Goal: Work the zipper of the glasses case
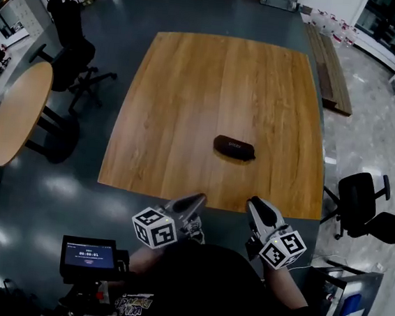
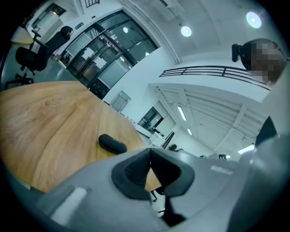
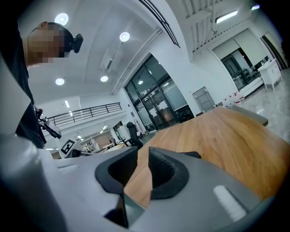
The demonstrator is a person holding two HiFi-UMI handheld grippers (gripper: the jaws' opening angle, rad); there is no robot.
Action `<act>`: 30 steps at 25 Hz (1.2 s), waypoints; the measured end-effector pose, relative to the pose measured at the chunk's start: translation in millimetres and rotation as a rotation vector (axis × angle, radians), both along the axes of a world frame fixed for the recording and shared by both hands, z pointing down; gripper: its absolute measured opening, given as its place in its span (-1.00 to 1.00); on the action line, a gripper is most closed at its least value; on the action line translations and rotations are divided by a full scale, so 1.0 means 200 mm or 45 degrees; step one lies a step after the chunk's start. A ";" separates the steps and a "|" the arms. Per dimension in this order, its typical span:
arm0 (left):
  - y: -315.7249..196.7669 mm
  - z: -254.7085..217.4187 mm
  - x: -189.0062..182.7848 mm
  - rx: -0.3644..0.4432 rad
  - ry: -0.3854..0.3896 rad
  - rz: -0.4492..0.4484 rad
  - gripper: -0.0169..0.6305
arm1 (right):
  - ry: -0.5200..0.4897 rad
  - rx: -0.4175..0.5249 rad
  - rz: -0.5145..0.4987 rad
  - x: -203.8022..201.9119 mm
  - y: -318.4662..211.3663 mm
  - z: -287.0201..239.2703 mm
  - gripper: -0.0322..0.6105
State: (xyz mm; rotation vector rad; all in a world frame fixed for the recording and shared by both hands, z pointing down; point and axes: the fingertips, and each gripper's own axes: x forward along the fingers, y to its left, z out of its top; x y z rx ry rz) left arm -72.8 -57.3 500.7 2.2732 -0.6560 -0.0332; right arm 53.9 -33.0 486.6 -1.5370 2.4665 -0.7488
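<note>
A black, oblong glasses case (image 1: 233, 148) lies shut on the wooden table (image 1: 219, 86), a little right of the middle. In the left gripper view the case (image 2: 112, 143) lies ahead, to the left of the jaws. Both grippers hover at the table's near edge, well short of the case. My left gripper (image 1: 194, 202) is shut, its tips meeting (image 2: 150, 152) with nothing between them. My right gripper (image 1: 255, 205) stands slightly open; a narrow gap (image 3: 142, 156) shows between its pads and only bare table wood lies behind it.
A round wooden table (image 1: 20, 110) and a black office chair (image 1: 75, 57) stand left of the table. Another black chair (image 1: 368, 207) stands at the right, a wooden bench (image 1: 330, 66) at the far right. A small screen (image 1: 88, 254) sits near the person's left side.
</note>
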 end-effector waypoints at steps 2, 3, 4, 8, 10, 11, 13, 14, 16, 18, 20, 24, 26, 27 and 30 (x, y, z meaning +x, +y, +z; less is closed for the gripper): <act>-0.14 0.01 -0.09 -0.020 0.004 0.017 -0.94 | 0.069 -0.010 -0.017 -0.09 -0.18 0.04 -0.65; -0.17 0.02 -0.12 -0.029 0.007 0.025 -0.94 | 0.115 -0.018 -0.036 -0.10 -0.24 0.08 -0.64; -0.18 0.03 -0.13 -0.035 0.011 0.032 -0.94 | 0.164 -0.028 -0.057 -0.10 -0.29 0.11 -0.58; -0.22 0.06 -0.15 -0.078 0.033 0.042 -0.94 | 0.378 -0.084 -0.143 -0.05 -0.43 0.27 -0.43; -0.22 0.07 -0.16 -0.096 0.041 0.040 -0.94 | 0.492 -0.119 -0.198 -0.02 -0.48 0.36 -0.37; -0.22 0.07 -0.16 -0.096 0.043 0.039 -0.94 | 0.543 -0.136 -0.226 -0.01 -0.50 0.40 -0.36; -0.22 0.07 -0.16 -0.091 0.044 0.039 -0.94 | 0.644 -0.166 -0.279 0.03 -0.55 0.49 -0.28; -0.23 0.07 -0.16 -0.091 0.046 0.041 -0.94 | 0.697 -0.180 -0.305 0.04 -0.58 0.53 -0.23; -0.24 0.06 -0.16 -0.099 0.050 0.052 -0.94 | 0.814 -0.208 -0.377 0.06 -0.64 0.61 -0.18; -0.25 0.06 -0.15 -0.106 0.049 0.077 -0.94 | 0.952 -0.249 -0.499 0.07 -0.72 0.73 -0.07; -0.26 0.07 -0.13 -0.112 0.044 0.091 -0.94 | 1.111 -0.307 -0.659 0.08 -0.79 0.88 0.11; -0.24 0.10 -0.10 -0.131 0.021 0.022 -0.94 | 1.353 -0.371 -0.934 0.05 -0.87 1.03 0.25; -0.24 0.09 -0.10 -0.133 -0.001 -0.017 -0.94 | 1.380 -0.394 -1.027 0.03 -0.89 1.09 0.26; -0.24 0.09 -0.10 -0.132 -0.013 -0.030 -0.94 | 1.384 -0.399 -1.065 0.01 -0.90 1.11 0.26; -0.24 0.07 -0.09 -0.134 -0.037 -0.052 -0.94 | 1.392 -0.385 -1.143 -0.01 -0.89 1.16 0.19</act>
